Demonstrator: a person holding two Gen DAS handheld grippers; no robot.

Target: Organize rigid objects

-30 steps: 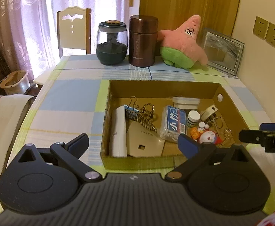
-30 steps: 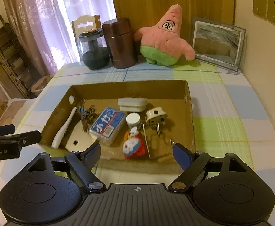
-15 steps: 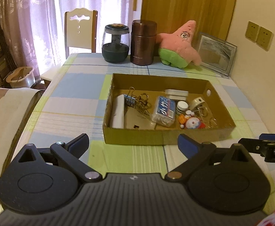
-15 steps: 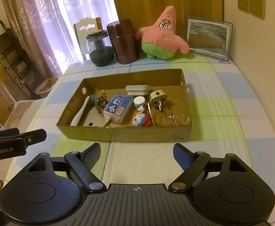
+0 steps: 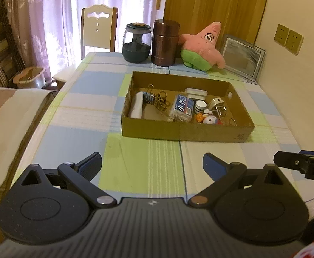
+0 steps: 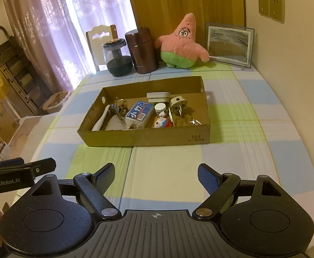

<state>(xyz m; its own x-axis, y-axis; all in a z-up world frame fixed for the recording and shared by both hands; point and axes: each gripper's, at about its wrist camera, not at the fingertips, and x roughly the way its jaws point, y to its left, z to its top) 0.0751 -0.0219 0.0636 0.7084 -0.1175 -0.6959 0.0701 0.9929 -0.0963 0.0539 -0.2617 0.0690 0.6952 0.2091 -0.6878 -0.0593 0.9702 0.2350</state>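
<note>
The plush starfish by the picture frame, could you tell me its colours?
Pink with green shorts; right wrist view.

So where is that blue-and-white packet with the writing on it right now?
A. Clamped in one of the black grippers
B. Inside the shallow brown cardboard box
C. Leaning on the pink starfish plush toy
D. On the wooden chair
B: the blue-and-white packet lies among other small items inside the shallow brown cardboard box, and both grippers are empty.
</note>
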